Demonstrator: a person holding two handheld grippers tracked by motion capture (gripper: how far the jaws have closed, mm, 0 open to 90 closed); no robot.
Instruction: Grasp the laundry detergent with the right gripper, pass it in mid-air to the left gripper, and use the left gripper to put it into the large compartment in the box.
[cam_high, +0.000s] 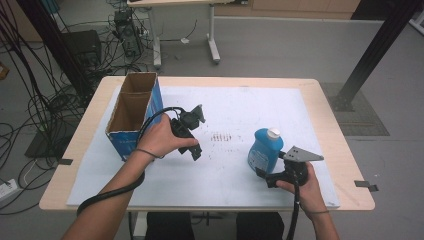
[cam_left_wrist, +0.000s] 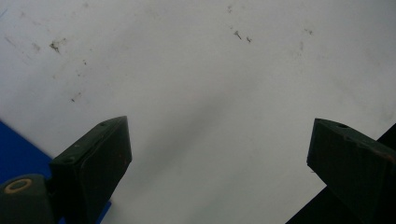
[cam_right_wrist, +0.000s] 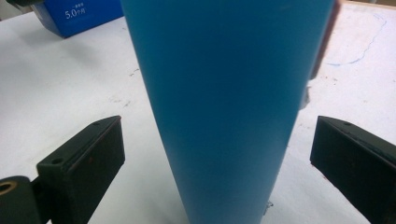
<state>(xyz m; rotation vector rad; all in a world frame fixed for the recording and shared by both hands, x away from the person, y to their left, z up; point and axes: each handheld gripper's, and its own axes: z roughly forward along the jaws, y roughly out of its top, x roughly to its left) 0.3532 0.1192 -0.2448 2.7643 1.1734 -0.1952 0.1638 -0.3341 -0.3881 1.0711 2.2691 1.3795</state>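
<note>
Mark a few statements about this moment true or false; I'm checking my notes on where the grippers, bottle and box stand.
1. The blue bottle stands upright between the right gripper's open jaws. True.
2. The right gripper is shut on the bottle. False: both jaws stand apart from its sides.
3. The left gripper is open over the bare white sheet. True.
4. The cardboard box lies at the person's right. False: it stands at the left, beside the left hand.
5. The bottle has a white cap. True.
</note>
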